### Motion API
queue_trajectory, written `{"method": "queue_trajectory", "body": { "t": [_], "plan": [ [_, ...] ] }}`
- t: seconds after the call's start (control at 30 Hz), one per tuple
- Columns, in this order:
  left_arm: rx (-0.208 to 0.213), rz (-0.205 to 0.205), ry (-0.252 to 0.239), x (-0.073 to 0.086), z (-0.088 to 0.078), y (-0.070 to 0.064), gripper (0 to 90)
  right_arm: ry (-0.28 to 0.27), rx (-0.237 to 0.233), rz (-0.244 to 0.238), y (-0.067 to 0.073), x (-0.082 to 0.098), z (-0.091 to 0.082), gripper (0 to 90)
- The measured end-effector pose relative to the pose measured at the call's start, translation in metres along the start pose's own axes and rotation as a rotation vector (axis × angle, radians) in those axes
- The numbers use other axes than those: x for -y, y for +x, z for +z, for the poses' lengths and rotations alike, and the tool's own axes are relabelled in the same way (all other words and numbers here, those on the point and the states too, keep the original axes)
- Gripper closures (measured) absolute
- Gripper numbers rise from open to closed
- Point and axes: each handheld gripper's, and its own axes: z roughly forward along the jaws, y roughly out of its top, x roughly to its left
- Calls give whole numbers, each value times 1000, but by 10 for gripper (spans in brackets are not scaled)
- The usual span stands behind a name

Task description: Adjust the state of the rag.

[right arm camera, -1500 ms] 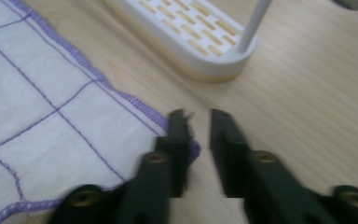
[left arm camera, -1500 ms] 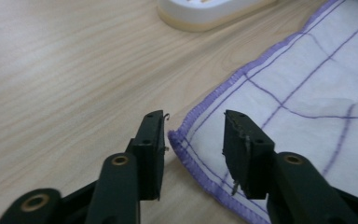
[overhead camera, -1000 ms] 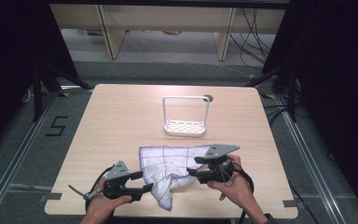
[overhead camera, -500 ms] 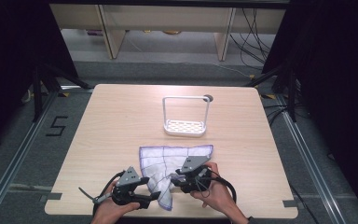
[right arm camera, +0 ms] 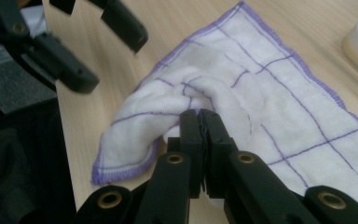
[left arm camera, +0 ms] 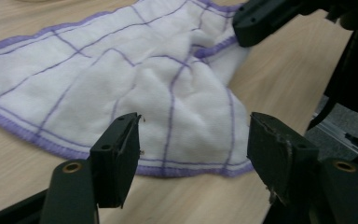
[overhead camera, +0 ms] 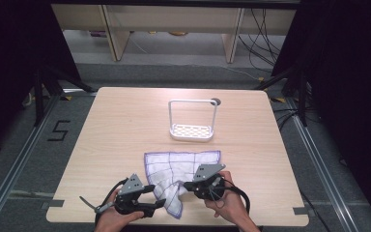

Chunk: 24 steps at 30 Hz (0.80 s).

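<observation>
From the high view, your cloth point(overhead camera: 179, 170), white with a purple grid and hem, lies on the near half of the bench point(overhead camera: 116, 130), partly spread and partly bunched toward you, well short of the white wire rack point(overhead camera: 192, 121) standing mid-bench. Your right tongs point(overhead camera: 186, 184) sit at the bunched fold, and your left tongs point(overhead camera: 162, 203) rest just beside the cloth's near corner, which puts each tool at one end of the near flap, a placement that looks suited to lifting or folding it. In the left gripper view, your left tongs point(left arm camera: 191, 154) stand wide apart with nothing pressed between them; the cloth's hemmed edge point(left arm camera: 186, 171) lies ahead on the bench, so this side seems lined up to take that corner but has not gripped. In the right gripper view, your right tongs point(right arm camera: 200, 122) have just been closing and now pinch together on a raised ridge of the cloth point(right arm camera: 242, 93), likely why the fabric humps there.
</observation>
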Motion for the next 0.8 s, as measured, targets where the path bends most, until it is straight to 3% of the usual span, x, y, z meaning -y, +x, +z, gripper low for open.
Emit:
{"method": "queue_trajectory", "body": {
  "t": [0.03, 0.07, 0.1, 0.17, 0.27, 0.3, 0.37, 0.43, 0.47, 0.5, 0.53, 0.6, 0.63, 0.67, 0.7, 0.73, 0.8],
  "plan": [
    [0, 0, 0, 0, 0, 0, 360, -15, 1, 6, -1, 0, -2, 890],
    [26, 28, 28, 1, 0, -7, 377, -23, -4, 6, -2, 0, -3, 890],
    [26, 28, 28, 1, 0, -7, 383, -30, -7, 24, -1, 0, -4, 890],
    [67, 24, 40, 4, 4, -20, 399, -47, 0, 21, -2, -1, -6, 890],
    [61, 21, 37, 6, 8, -26, 392, -66, -1, 39, -2, -2, -10, 890],
    [59, 24, 56, 6, 11, -28, 375, -83, -6, 30, -2, -3, -10, 890],
    [44, 25, 69, 6, 13, -30, 346, -71, -2, 42, -1, -3, -11, 890],
    [0, 34, 78, 7, 20, -29, 320, -83, -12, 25, -1, -4, -9, 890],
    [-38, 71, 98, 6, 25, -27, 347, -78, -24, 51, 1, -5, -9, 890],
    [-38, 71, 98, 6, 25, -27, 366, -78, -24, 51, 1, -5, -9, 890],
    [-97, 124, 127, 5, 27, -23, 388, -81, -28, 40, 1, -5, -9, 890],
    [-94, 126, 120, 5, 30, -22, 429, -80, -28, 48, 2, -6, -9, 890],
    [-104, 128, 105, 5, 32, -21, 485, -83, -27, 48, 3, -6, -9, 890],
    [-97, 139, 104, 4, 32, -20, 618, -92, -33, 29, 2, -7, -9, 890],
    [-102, 164, 110, 4, 31, -19, 681, -92, -29, 27, 2, -7, -10, 890],
    [-108, 169, 85, 3, 29, -16, 746, -97, -24, 43, 2, -7, -11, 890],
    [-112, 191, 91, 2, 24, -11, 802, -98, -20, 36, 0, -6, -14, 891]
  ]
}}
